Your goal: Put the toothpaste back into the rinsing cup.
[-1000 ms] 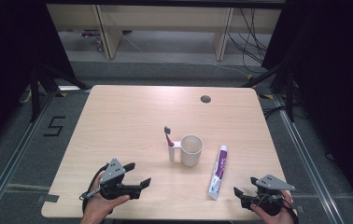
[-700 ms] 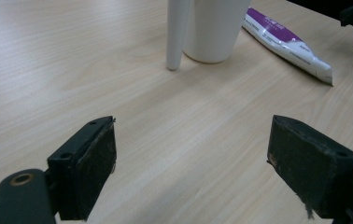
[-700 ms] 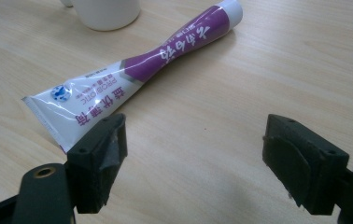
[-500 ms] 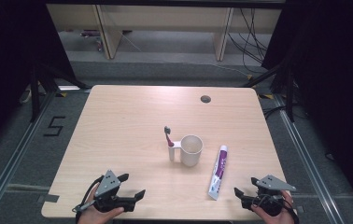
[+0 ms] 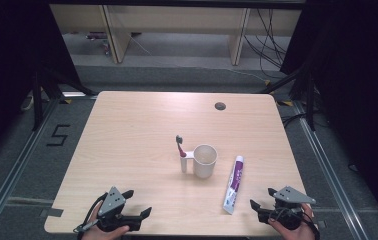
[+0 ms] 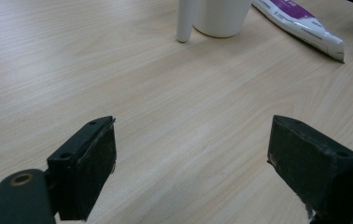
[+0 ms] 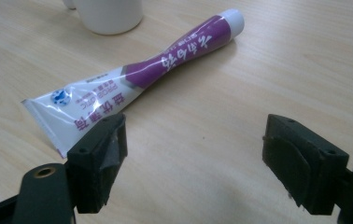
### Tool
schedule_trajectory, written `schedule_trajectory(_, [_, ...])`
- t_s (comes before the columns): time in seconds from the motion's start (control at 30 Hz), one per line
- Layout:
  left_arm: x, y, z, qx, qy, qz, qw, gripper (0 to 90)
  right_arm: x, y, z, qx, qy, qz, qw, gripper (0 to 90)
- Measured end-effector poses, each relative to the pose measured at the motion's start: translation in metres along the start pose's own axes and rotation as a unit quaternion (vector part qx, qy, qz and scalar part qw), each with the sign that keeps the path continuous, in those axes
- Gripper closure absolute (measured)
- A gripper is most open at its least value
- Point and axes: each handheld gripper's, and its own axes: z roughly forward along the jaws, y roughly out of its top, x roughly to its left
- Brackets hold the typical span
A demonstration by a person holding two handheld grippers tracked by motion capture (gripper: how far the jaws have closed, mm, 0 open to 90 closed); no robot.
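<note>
A: Where does the toothpaste tube point(image 5: 233, 185) lie?

B: Flat on the wooden table point(image 5: 137, 135), right of centre and toward the near edge. Its white cap points to the far side and its crimped flat end to the near side. It is white with a purple band. In the right gripper view the tube point(image 7: 137, 79) runs from the flat end, just beyond the left jaw, up to the cap.

A: What is next to it?

B: A white cup point(image 5: 205, 161) stands upright just to its left, apart from it. On the cup's left side is a narrow white holder point(image 5: 184, 162) with a red-handled toothbrush point(image 5: 179, 145) standing in it, head up.

A: And the right gripper point(image 5: 260, 209)?

B: It is at the near right corner, in the person's hand, just right of the tube's flat end. Its jaws stand wide apart with nothing between them; they do not touch the tube.

A: The left gripper point(image 5: 138, 206)?

B: At the near left edge, well apart from the tube and cup. Its jaws are also spread wide over bare wood, holding nothing. Its own view shows the cup point(image 6: 221, 16) and tube point(image 6: 300, 21) farther off.

A: Anything else?

B: A small dark round hole point(image 5: 220, 106) near the table's far edge.
</note>
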Motion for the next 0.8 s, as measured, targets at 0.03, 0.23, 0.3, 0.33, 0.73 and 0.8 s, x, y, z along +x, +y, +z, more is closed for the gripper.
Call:
schedule_trajectory(0.03, [-0.001, 0.000, 0.000, 0.006, 0.001, 0.002, 1.0000, 14.9, -0.003, 0.002, 0.002, -0.008, -0.001, -0.011, 0.9999, 23.5])
schedule_trajectory(0.23, [-0.002, -0.002, 0.002, 0.012, 0.002, 0.005, 0.9999, 14.9, -0.010, 0.017, 0.011, -0.019, 0.004, -0.008, 0.9998, 32.4])
schedule_trajectory(0.3, [-0.001, -0.003, 0.002, 0.012, 0.001, 0.005, 0.9999, 14.9, -0.011, 0.022, 0.014, -0.017, 0.003, -0.010, 0.9998, 38.7])
schedule_trajectory(0.33, [-0.001, -0.003, 0.002, 0.011, 0.002, 0.005, 0.9999, 14.9, -0.014, 0.026, 0.016, -0.017, 0.011, -0.028, 0.9994, 48.7])
schedule_trajectory(0.73, [-0.003, -0.004, 0.003, 0.021, 0.003, 0.015, 0.9997, 15.3, -0.026, 0.060, 0.048, -0.003, 0.029, -0.059, 0.9978, 89.7])
schedule_trajectory(0.8, [-0.003, -0.004, 0.003, 0.021, 0.004, 0.015, 0.9997, 15.3, -0.028, 0.067, 0.053, -0.007, 0.031, -0.072, 0.9969, 90.0])
